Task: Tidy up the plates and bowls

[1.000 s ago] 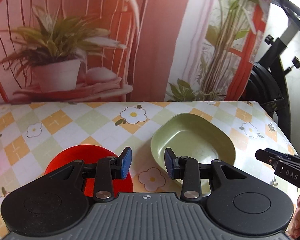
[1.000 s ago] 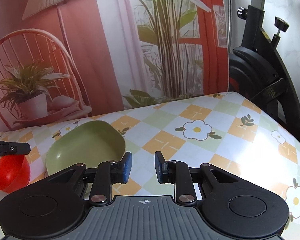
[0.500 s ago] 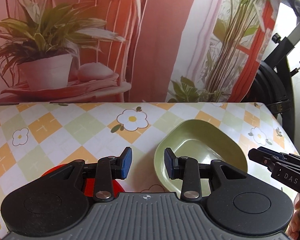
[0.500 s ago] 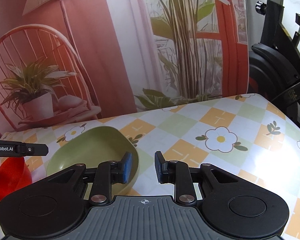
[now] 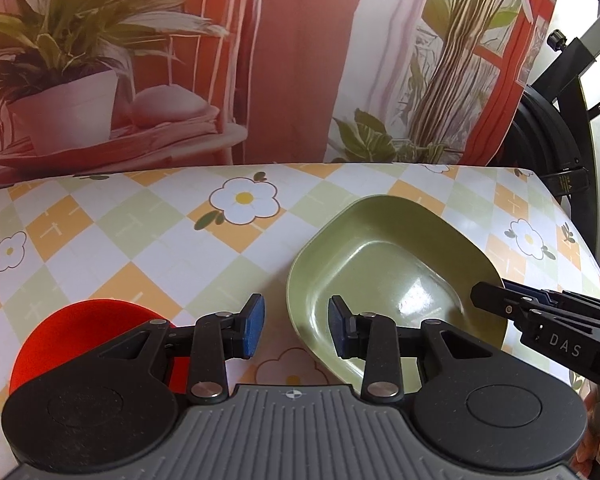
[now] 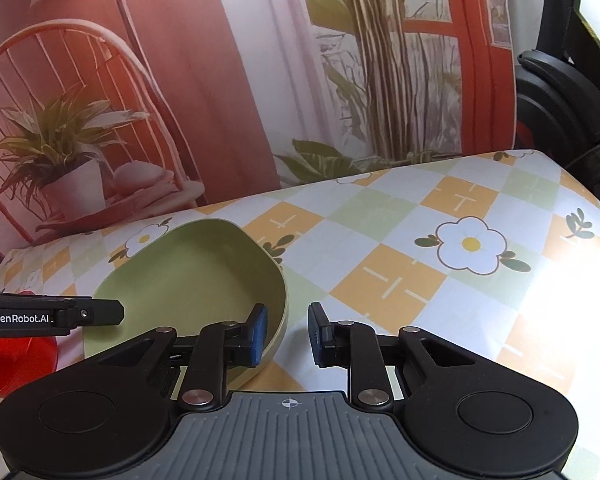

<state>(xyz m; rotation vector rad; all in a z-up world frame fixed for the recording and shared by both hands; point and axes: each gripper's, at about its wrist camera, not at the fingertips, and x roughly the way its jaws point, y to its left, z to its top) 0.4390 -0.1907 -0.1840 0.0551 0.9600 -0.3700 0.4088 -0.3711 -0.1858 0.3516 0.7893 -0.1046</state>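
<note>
Straddling the rim of the green dish [image 5: 392,264], both grippers, left [image 5: 296,330] and right [image 6: 287,334], gape empty; red bowl [image 5: 84,328] left of the left jaws.

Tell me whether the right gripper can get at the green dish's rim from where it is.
Probably yes. The right gripper is open, its left finger over the green dish at the near rim, the other outside it, and nothing lies between.

Black left gripper [image 5: 296,330], blue pads [image 5: 254,330], silver screws, grey ribbed base, "GenRobot.AI" lettering
</note>
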